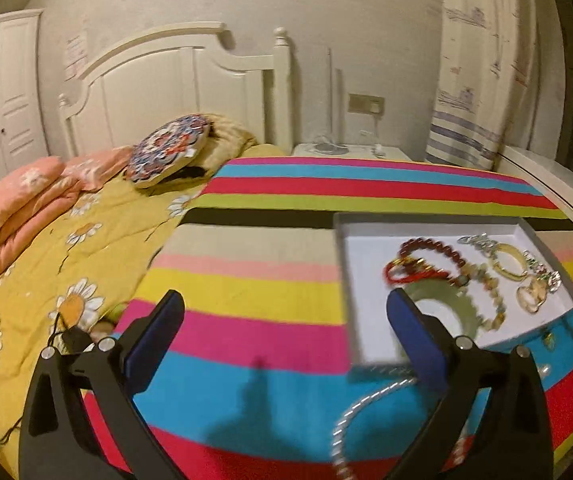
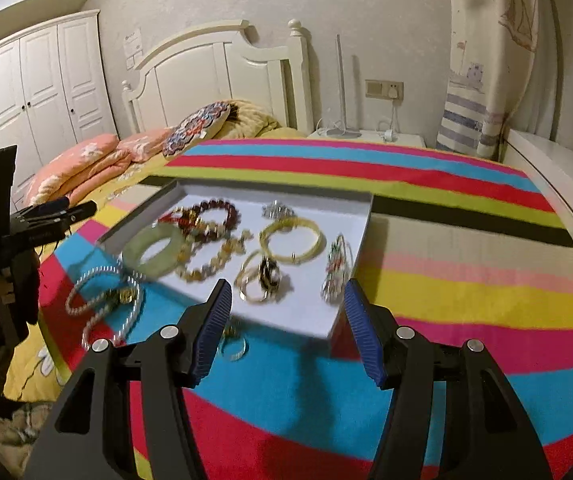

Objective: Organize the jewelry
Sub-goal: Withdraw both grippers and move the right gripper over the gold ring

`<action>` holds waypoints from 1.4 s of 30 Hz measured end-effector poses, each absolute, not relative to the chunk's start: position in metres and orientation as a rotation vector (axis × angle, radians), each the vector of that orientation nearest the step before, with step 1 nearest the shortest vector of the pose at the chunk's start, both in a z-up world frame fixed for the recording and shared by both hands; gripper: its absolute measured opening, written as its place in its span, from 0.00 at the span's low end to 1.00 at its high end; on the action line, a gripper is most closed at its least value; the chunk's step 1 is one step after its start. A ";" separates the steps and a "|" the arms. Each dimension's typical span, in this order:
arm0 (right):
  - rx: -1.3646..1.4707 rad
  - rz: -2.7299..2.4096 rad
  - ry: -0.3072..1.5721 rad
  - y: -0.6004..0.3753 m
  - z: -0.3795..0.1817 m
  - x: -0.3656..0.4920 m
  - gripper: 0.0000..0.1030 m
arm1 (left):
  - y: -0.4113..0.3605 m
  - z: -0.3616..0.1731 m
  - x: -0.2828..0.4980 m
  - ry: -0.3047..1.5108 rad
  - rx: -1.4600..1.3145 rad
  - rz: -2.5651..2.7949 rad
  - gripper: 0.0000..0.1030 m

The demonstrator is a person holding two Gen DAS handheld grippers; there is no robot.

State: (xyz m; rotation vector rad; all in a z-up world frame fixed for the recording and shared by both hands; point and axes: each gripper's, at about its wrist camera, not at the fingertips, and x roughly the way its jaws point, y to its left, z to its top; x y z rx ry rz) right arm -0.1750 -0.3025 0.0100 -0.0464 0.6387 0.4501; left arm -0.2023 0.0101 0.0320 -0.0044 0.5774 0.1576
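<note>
So the striped blanket [image 2: 466, 280] is covering most of the bed, all loud bands of pink, yellow, blue and red. Sitting on it is the shallow white tray [image 2: 350, 200], and that's where most of the jewelry is lying: a pale green jade bangle [image 2: 152, 252] near its left edge, a dark red bead bracelet [image 2: 214, 212] toward the back, a thin yellow bangle [image 2: 290, 240] in the middle, an amber-ish bead bracelet [image 2: 210, 264] and a silvery bracelet [image 2: 336, 268] by the right edge.

Off the tray, a pearl necklace [image 2: 102, 304] is sprawling on the blanket just beside the tray's left corner, and a small gold ring [image 2: 233, 346] is lying just in front of the tray.

The left gripper [image 1: 286, 320] is hanging with its jaws spread wide, nothing between them, over bare blanket left of the tray. The right gripper [image 2: 288, 320] is sitting partway open at the tray's near edge, also gripping nothing. Both views are a bit blurry.
</note>
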 end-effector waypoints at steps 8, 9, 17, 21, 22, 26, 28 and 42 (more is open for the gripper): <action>-0.153 0.454 0.671 -0.284 -0.002 -0.185 0.55 | 0.045 0.018 -0.204 0.603 -0.150 0.150 0.97; -0.164 0.453 0.670 -0.283 -0.003 -0.187 0.55 | 0.048 0.016 -0.202 0.618 -0.167 0.138 0.97; -0.199 0.487 0.719 -0.267 -0.015 -0.193 0.55 | 0.055 0.010 -0.201 0.633 -0.210 0.144 0.97; -0.191 0.489 0.747 -0.264 -0.020 -0.190 0.55 | 0.048 0.011 -0.201 0.633 -0.170 0.156 0.97; -0.184 0.486 0.758 -0.263 -0.022 -0.189 0.55 | 0.047 0.011 -0.201 0.634 -0.164 0.156 0.97; -0.164 0.468 0.797 -0.261 -0.027 -0.182 0.55 | 0.044 0.012 -0.200 0.636 -0.143 0.163 0.97; -0.170 0.463 0.798 -0.256 -0.026 -0.181 0.55 | 0.044 0.012 -0.201 0.635 -0.140 0.165 0.97; -0.234 0.457 0.776 -0.237 -0.026 -0.185 0.27 | 0.042 0.012 -0.200 0.637 -0.132 0.160 0.97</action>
